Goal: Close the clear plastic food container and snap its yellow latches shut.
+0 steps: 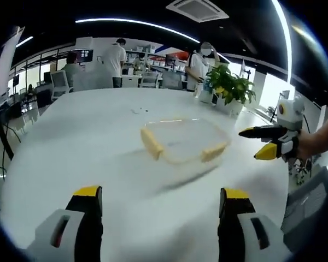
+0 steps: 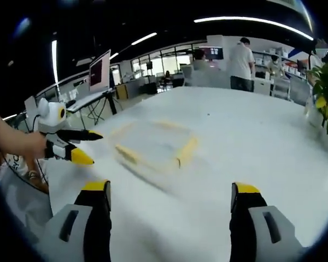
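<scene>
Both hand-held grippers, left [image 1: 160, 204] and right [image 2: 171, 199], are wide open holding nothing, while the container [image 1: 185, 140] mid-table [image 1: 71, 142] looks light, stiff and slidey, so pinch its yellow latches [image 1: 151, 143].

container [image 1: 185, 141] mid-table [image 1: 71, 147], potted plant [image 1: 229, 87] behind, tools either side

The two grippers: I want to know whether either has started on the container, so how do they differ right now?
Little differs. The left gripper approaches the container from one side, the right gripper from the opposite side. Each views the other beside the container. Shared: both have yellow-tipped jaws spread open, both empty, both short of the container's yellow latches.
</scene>
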